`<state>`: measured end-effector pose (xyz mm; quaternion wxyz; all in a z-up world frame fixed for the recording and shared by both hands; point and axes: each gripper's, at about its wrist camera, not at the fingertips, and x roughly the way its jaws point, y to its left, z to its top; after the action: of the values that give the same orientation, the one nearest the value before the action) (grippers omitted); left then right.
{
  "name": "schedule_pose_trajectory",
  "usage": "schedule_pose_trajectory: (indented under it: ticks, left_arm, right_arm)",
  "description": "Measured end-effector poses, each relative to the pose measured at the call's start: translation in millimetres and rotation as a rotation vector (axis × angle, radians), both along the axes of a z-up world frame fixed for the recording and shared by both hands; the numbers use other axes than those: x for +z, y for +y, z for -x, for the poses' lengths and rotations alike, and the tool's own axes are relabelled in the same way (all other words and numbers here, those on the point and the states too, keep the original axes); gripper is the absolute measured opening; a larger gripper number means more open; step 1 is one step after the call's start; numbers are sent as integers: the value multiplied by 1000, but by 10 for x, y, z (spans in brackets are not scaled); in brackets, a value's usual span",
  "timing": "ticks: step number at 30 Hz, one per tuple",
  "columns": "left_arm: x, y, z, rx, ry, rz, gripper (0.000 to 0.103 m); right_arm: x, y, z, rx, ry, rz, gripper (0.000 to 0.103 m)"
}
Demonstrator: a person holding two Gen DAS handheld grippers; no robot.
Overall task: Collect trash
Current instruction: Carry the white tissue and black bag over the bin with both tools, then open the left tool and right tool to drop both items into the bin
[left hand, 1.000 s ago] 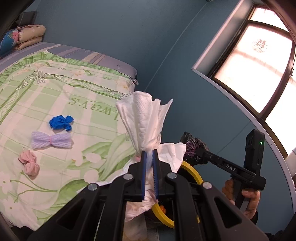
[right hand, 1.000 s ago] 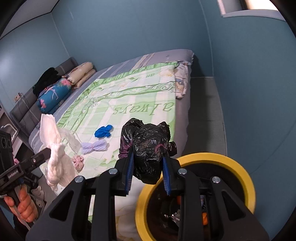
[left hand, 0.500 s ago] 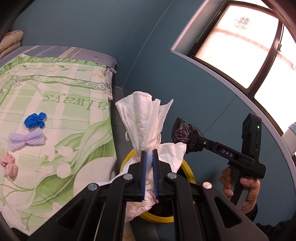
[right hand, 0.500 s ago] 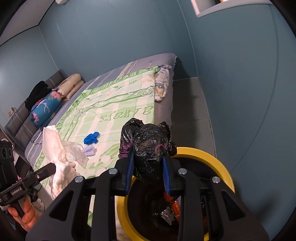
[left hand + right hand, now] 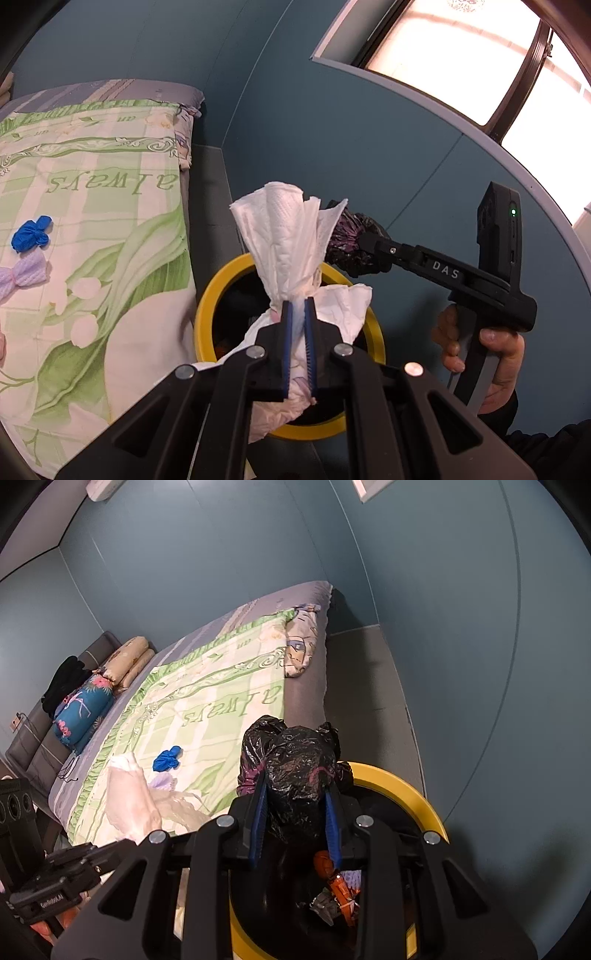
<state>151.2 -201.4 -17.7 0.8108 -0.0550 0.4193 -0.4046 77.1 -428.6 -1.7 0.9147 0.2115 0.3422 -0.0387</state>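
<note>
In the left wrist view, the left gripper (image 5: 298, 343) had its blue-padded jaws pinched tight on a crumpled bundle of white paper towel (image 5: 284, 243), whose upper part fanned out above the pads while its lower part hung below them. The bundle hung directly over the round yellow-rimmed trash bin (image 5: 207, 306) standing on the grey floor just beside the bed. Behind the towel, the right gripper (image 5: 354, 247), held by a person's hand (image 5: 491, 354), carried a crumpled black plastic bag (image 5: 347, 240) over the far side of the bin's rim. On the green-and-cream floral bedspread (image 5: 92, 206) lay a knotted blue scrap (image 5: 29, 232) and, near it, a pale lilac bow-shaped scrap (image 5: 22, 275).

In the right wrist view, the right gripper (image 5: 295, 819) stood narrowly parted, its blue pads pressed on either side of the black plastic bag (image 5: 295, 771), above the bin's opening. The bin's yellow rim (image 5: 406, 790) curved behind the bag; inside lay orange and silvery litter (image 5: 338, 882). At lower left, the left gripper's black body (image 5: 62, 878) showed with the white towel (image 5: 129, 801) rising from it, though its pads could not be made out here. The blue scrap (image 5: 168, 758) lay on the bedspread beyond.
</note>
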Motion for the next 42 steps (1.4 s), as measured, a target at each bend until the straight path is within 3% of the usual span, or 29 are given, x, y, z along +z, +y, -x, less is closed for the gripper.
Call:
schedule_pose_trajectory:
  ticks: [16,28,31,33,37,42]
  left_arm:
    - [-433,-426,30,-74,66,-93,6]
    - [-453,-453,70,-91,65,-101,7]
    - [-469,-437,62,-84,72,-102,8]
    - [-481,-420,64,-81,77,-101,15]
    - [-466,-375,75,-59,66,-109,43]
    - [-420,-268,57,-27,62,-98,59]
  right_arm:
    - [-304,-129,-76,8,57,-54,27]
    - [-344,-156,-91,14,64,-79,32]
    - [-341,-186,-85,8,61,-87,39]
    - [-342,-216,-78,-5,59,-93,46]
    - [-334,-246,-62,-14,58,-98,48]
    - [-284,-237,-39,-15,41,-87,55]
